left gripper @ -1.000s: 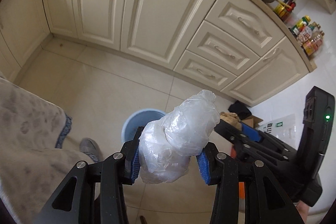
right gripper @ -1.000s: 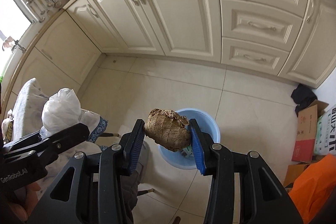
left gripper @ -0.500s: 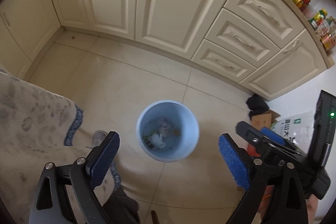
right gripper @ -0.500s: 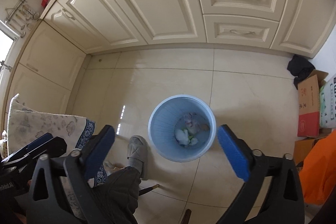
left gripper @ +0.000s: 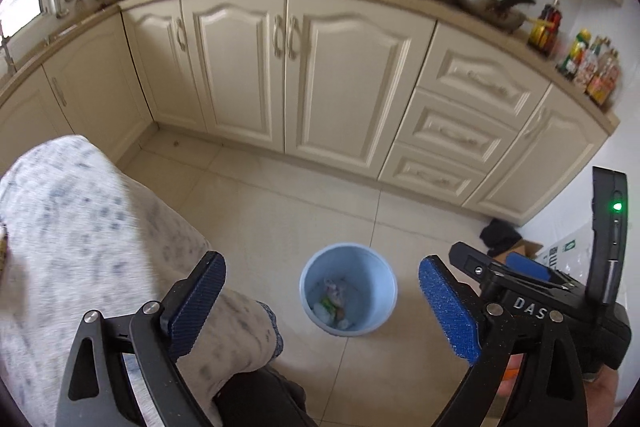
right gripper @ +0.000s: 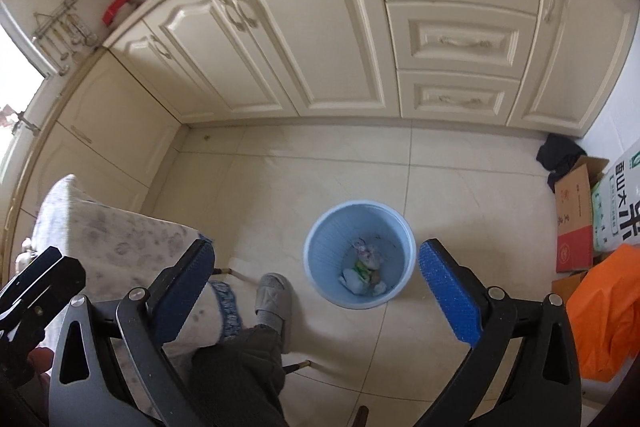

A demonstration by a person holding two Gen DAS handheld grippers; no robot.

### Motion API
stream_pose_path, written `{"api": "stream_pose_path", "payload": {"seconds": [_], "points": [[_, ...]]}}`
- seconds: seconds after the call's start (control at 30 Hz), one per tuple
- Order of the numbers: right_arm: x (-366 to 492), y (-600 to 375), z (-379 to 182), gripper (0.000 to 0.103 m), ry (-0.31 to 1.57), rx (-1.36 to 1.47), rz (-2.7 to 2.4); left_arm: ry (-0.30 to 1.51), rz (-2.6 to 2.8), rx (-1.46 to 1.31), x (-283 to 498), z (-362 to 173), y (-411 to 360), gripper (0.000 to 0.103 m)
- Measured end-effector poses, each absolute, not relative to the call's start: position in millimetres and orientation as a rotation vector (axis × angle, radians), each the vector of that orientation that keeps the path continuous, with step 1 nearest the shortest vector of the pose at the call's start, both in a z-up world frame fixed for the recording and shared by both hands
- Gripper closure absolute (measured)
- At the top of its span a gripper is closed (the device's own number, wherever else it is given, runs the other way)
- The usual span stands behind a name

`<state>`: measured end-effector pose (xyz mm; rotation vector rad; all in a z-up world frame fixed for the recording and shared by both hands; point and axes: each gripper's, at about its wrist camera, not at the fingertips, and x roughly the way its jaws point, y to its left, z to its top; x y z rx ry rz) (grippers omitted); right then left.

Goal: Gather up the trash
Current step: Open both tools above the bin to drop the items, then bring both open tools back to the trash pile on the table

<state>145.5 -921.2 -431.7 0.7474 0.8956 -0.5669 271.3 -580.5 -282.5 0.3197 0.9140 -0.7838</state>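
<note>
Blue bin (right gripper: 359, 253) stands on the tiled floor (right gripper: 460, 187) in front of cream cabinets (right gripper: 320, 27); crumpled trash (right gripper: 366, 269) lies at its bottom. Left gripper (left gripper: 322, 309) hangs above the bin, jaws wide apart, nothing between the blue pads (left gripper: 448, 311). Right gripper (right gripper: 316, 297) likewise: jaws wide apart, empty, bin just beyond its right pad. "DAS" reads on the right gripper's body (left gripper: 530, 307), green light lit above it. Right of the bin: brown carton (right gripper: 576, 219) with red print, too small to read; white sack (right gripper: 624, 203) with large Chinese characters; orange bag (right gripper: 608, 311). Left of the bin: a grey slipper (right gripper: 274, 297) and patterned cloth (right gripper: 120, 239). Bottles (left gripper: 592, 67) on the counter behind the bin, labels blurred.
</note>
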Motion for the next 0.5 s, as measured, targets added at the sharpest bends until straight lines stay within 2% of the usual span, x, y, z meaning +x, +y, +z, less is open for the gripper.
{"api": "stream_pose_path", "payload": {"seconds": [0.23, 0.5], "points": [[163, -865, -349, 0.000, 0.768, 0.647, -0.463, 0.751, -0.742, 0.211, 250, -223, -488, 0.002], [201, -779, -275, 0.000, 0.664, 0.527, -0.281, 0.629, -0.577, 0.103, 227, -192, -385, 0.001]]}}
